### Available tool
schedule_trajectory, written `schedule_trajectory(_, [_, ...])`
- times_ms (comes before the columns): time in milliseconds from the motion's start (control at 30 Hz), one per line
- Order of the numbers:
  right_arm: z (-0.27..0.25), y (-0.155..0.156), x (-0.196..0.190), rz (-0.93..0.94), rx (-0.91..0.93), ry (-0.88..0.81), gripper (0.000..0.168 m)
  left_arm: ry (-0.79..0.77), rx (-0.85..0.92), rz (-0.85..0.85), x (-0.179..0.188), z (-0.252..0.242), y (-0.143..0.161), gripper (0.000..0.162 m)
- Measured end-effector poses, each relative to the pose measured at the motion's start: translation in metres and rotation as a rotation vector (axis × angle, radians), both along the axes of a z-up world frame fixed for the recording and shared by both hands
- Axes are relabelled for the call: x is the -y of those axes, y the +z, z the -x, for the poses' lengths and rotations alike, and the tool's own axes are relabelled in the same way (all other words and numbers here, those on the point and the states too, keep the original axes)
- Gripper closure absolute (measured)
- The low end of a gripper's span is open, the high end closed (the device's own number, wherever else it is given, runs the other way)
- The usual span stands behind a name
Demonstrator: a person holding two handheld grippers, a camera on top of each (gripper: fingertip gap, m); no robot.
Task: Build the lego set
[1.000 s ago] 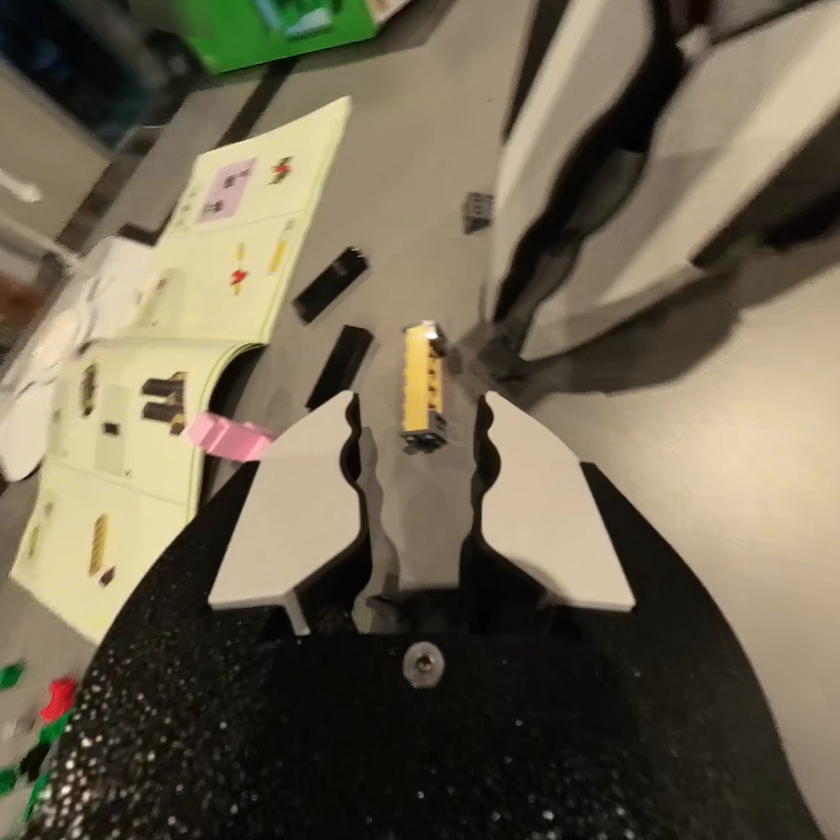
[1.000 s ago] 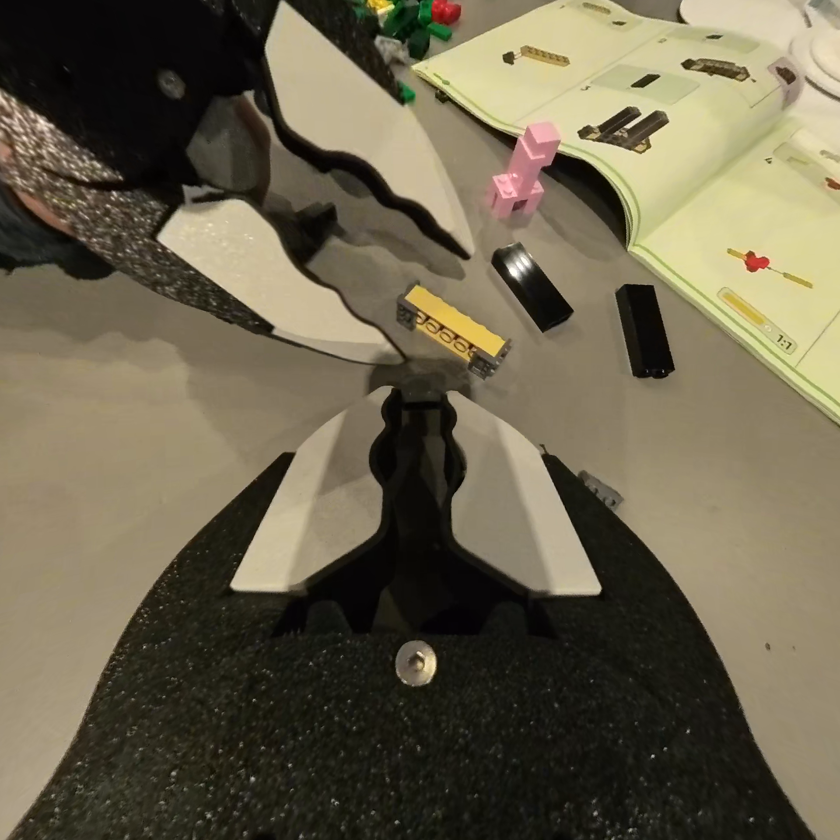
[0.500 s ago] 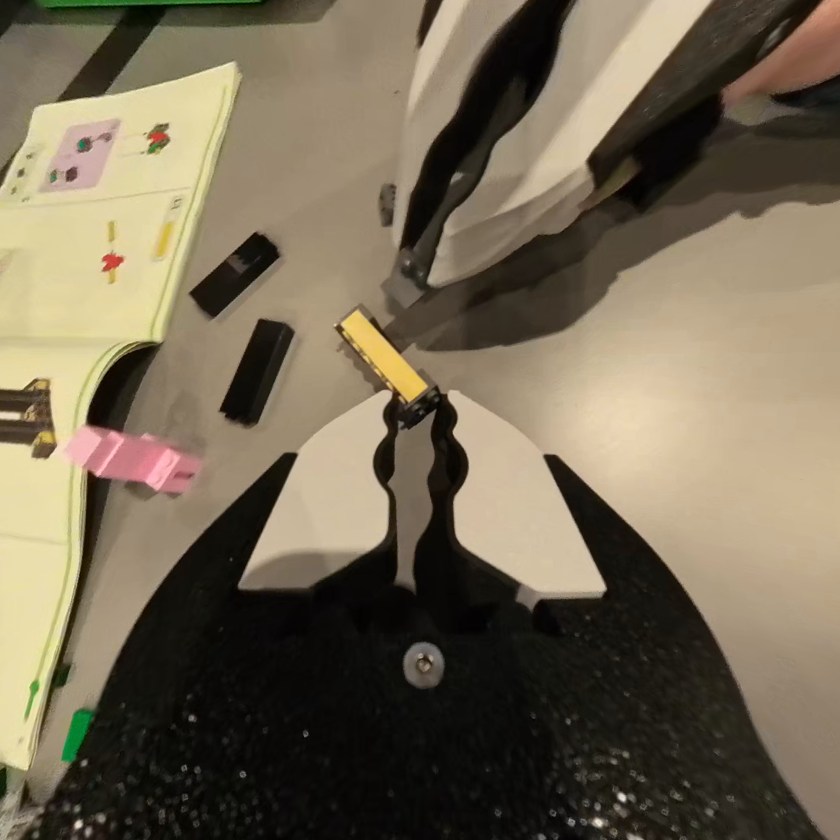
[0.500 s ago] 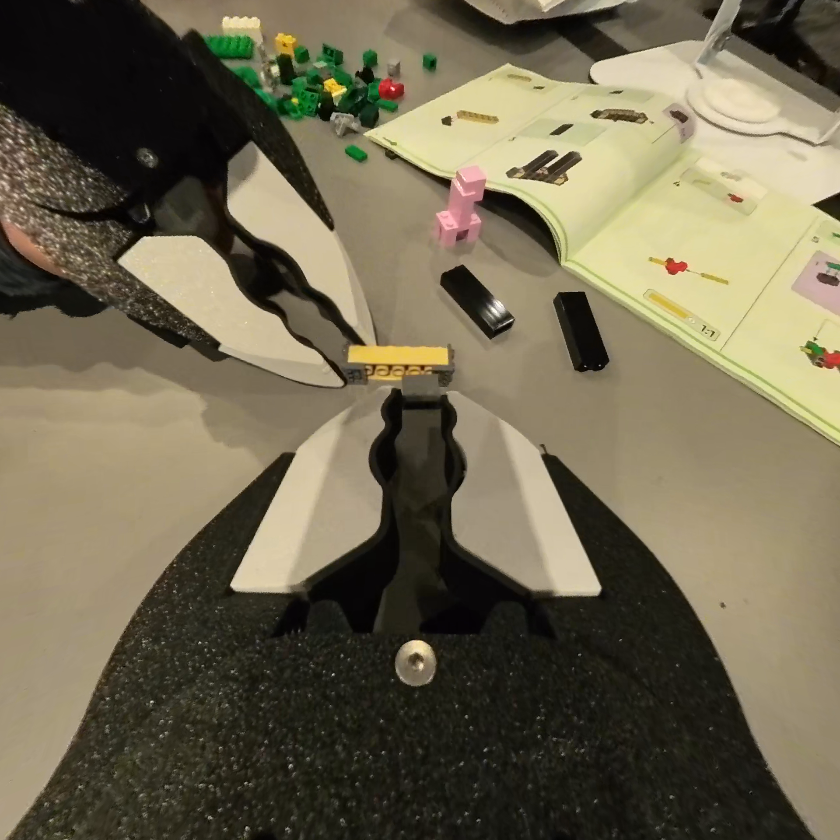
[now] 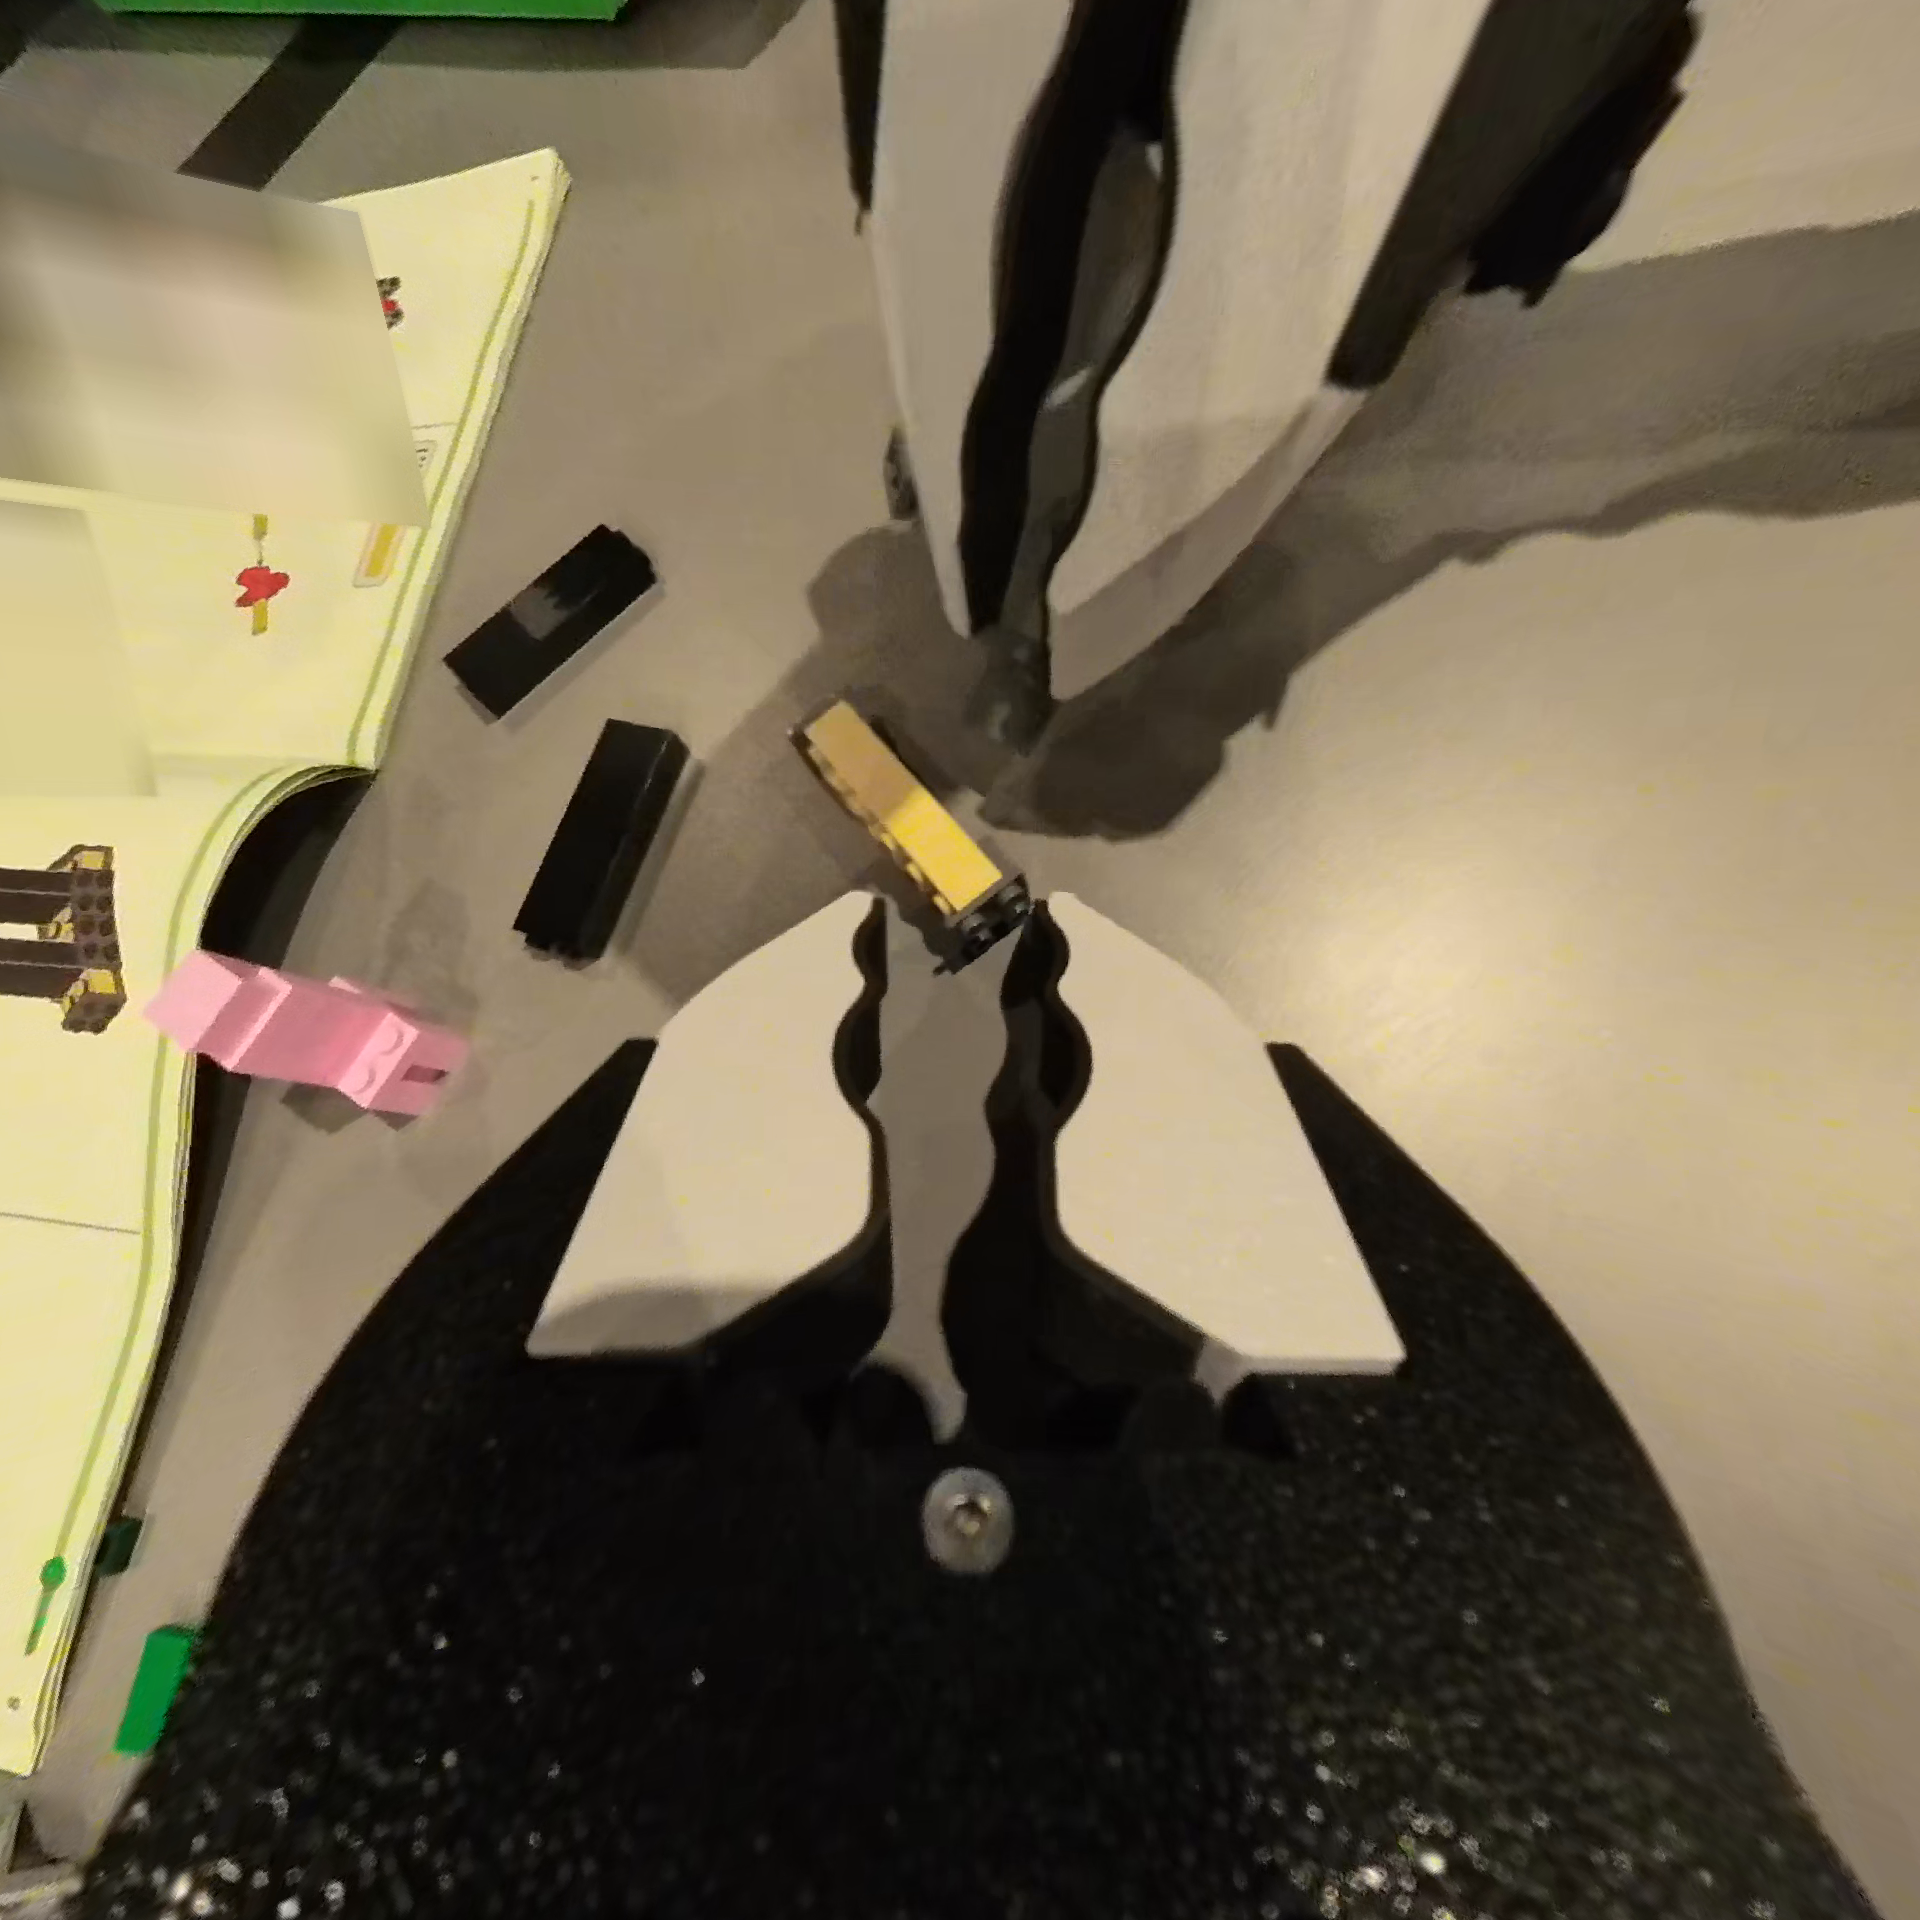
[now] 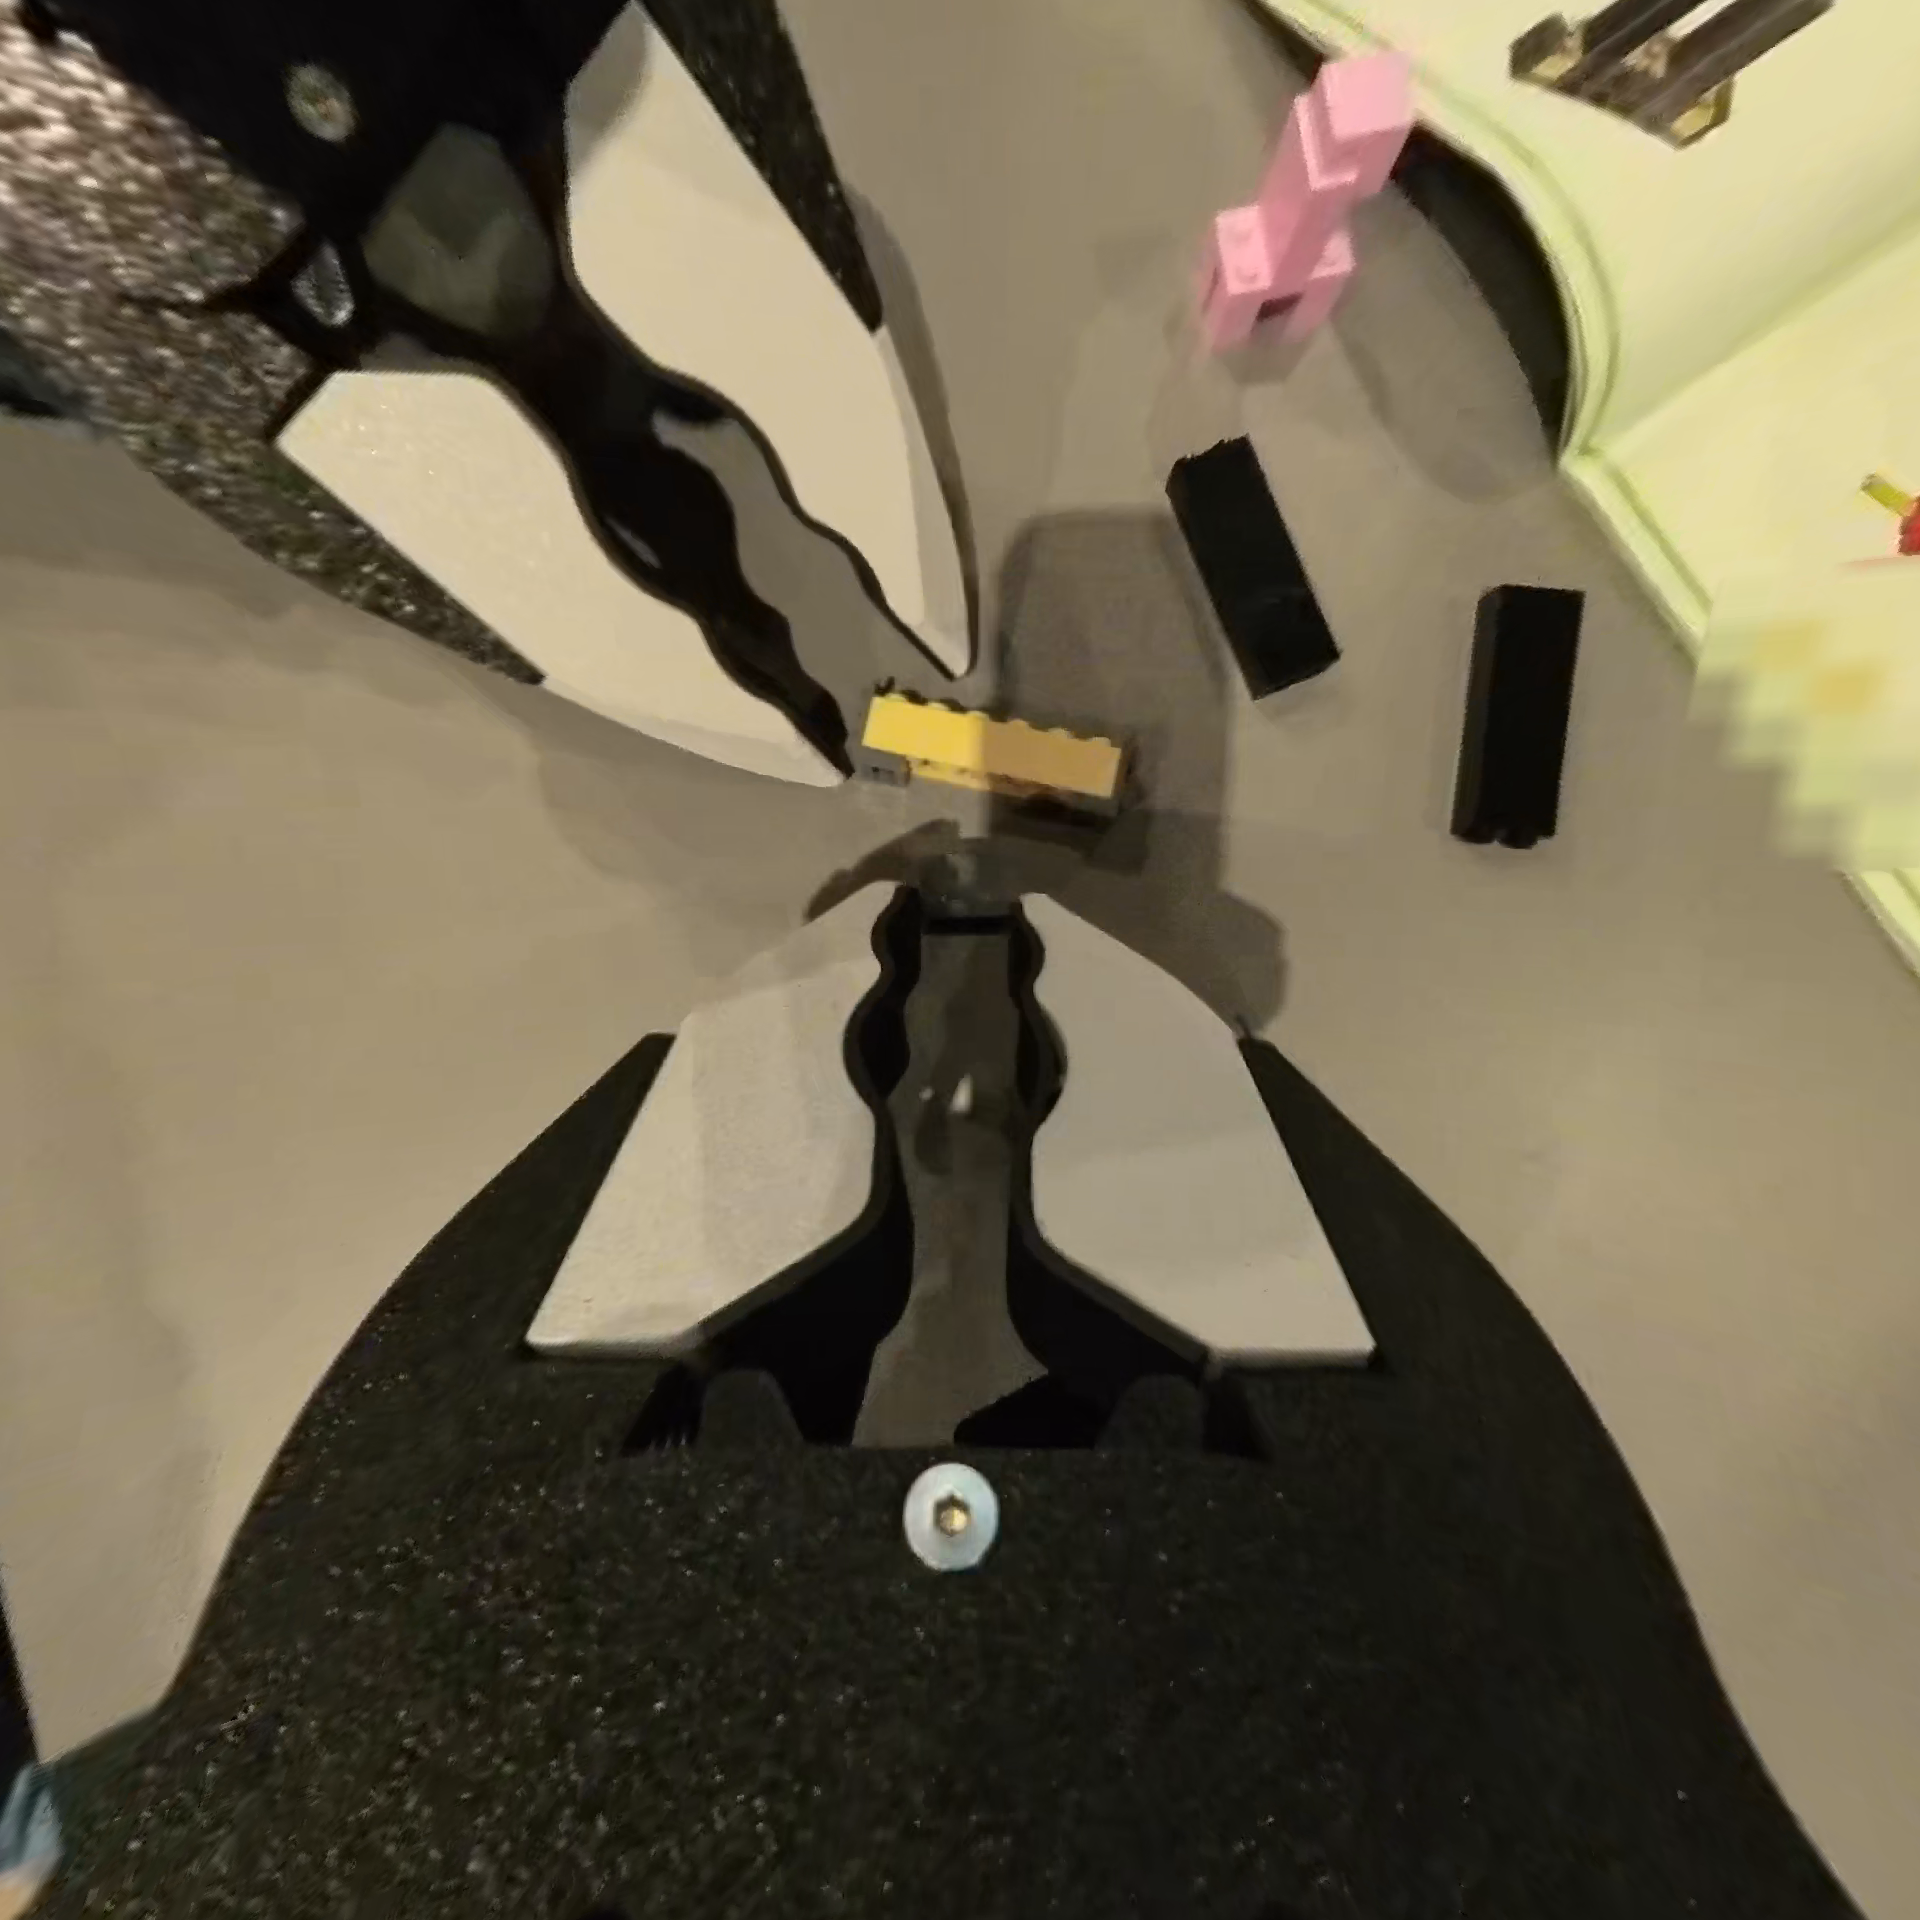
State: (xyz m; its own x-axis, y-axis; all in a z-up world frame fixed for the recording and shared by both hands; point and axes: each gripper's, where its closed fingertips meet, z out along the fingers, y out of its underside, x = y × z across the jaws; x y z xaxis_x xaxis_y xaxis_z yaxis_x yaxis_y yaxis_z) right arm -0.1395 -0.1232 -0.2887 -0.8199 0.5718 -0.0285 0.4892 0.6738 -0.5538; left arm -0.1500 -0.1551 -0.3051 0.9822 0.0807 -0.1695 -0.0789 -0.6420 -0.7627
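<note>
**Two hand-held grippers meet at a small yellow brick assembly**

A long, narrow yellow plastic lego beam with small dark grey pieces at each end sits low over the grey bench. The left hand-held gripper pinches the beam's near grey end, fingers almost closed around it. The right hand-held gripper is clamped on a small grey piece just beside the beam's middle. Near the beam, on its far side from the right gripper, lie two black rectangular bricks; beyond them are a pink blocky figure and an open pale green instruction booklet.

The beam looks light, rigid and smooth, so it may slip or twist. Holding the flat long sides probably gives a steadier grip than an end.
</note>
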Motion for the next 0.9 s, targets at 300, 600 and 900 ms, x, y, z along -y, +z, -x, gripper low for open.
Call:
schedule_trajectory(300, [0.008,-0.007,0.004,-0.047,0.009,0.003,0.153,0.003,0.0,-0.001,0.0,0.001,0.0,0.134])
schedule_trajectory(600, [-0.007,-0.015,-0.008,0.034,-0.047,-0.15,0.152,0.024,-0.008,-0.005,0.001,0.004,0.001,0.13])
schedule_trajectory(900, [-0.006,-0.015,-0.004,0.051,-0.106,-0.151,0.152,0.035,-0.007,-0.005,0.002,0.006,0.001,0.129])
